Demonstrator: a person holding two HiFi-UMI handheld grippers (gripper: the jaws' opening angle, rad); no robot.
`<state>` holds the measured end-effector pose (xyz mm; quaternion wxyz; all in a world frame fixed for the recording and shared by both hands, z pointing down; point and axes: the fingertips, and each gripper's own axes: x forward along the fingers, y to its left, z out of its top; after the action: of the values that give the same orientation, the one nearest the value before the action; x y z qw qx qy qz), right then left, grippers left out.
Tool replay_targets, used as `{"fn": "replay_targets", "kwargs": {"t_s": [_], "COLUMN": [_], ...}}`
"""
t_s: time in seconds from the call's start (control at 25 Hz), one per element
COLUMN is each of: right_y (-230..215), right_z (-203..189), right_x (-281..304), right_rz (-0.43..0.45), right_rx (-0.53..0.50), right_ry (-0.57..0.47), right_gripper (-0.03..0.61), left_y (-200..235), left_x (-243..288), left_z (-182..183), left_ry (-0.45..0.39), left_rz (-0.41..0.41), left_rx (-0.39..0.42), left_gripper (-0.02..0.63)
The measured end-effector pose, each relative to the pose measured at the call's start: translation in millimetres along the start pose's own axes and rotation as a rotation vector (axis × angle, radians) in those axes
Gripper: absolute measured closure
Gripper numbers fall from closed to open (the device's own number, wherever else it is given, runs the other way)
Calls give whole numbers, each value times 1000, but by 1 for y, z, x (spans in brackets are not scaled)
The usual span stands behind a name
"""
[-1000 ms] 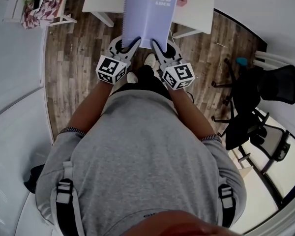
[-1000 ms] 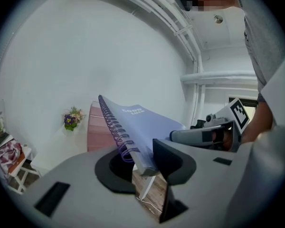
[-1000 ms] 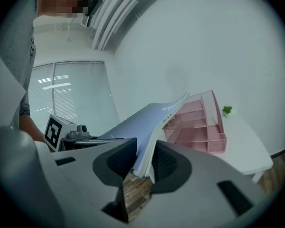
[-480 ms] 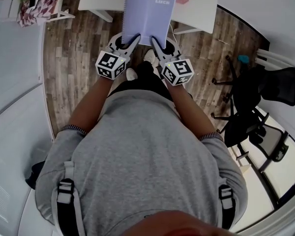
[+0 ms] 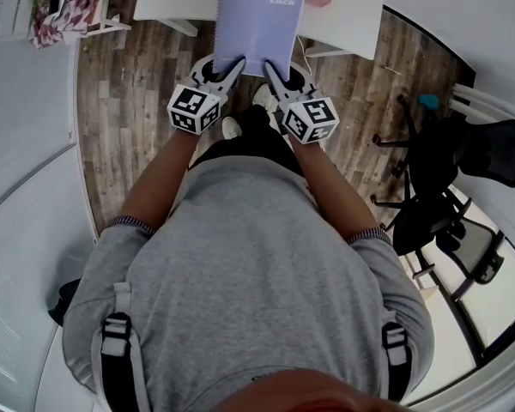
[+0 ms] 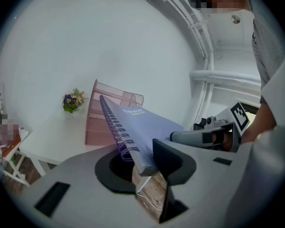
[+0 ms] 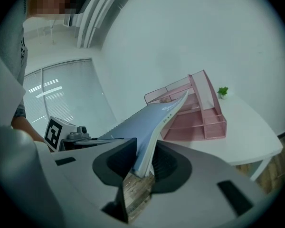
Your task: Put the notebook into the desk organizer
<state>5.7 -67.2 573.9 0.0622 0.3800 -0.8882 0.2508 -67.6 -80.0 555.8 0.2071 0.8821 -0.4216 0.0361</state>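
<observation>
At the top of the frame, the left hand-held gripper (image 5: 229, 67) and the right hand-held gripper (image 5: 273, 73) each pinch the purple notebook (image 5: 259, 20) near the pink desk organizer (image 7: 204, 113).

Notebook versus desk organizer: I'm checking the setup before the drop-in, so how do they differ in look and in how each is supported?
The notebook is lilac with a solid cover and spiral binding; the desk organizer is pink open mesh. The notebook is held in the air, with the left gripper and right gripper each clamped on its near edge; the desk organizer stands on the white table. Both are pastel.
</observation>
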Motion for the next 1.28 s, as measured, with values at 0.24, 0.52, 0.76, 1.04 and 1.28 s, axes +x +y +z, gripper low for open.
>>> {"fn": "replay_targets", "kwargs": {"t_s": [0.24,0.52,0.76,1.04,1.28], "right_y": [-6,-22,-33,-46,-56], "right_z": [1,9,17,29,46], "right_x": [11,21,31,46,53], "right_rz": [8,8,19,29,40], "right_rx": [0,5,6,27,35], "right_ry": [19,22,23,29,44], "right_gripper": [476,476,476,476,476], "left_y": [11,18,26,38,45], "left_x": [7,25,37,53,67], "left_z": [-1,6,12,20,30], "left_ry": [13,16,15,14,12], "left_rz": [11,25,41,60,78], "left_rx": [-17,-7,-8,-20,-36], "left_gripper": [485,485,485,485,485]}}
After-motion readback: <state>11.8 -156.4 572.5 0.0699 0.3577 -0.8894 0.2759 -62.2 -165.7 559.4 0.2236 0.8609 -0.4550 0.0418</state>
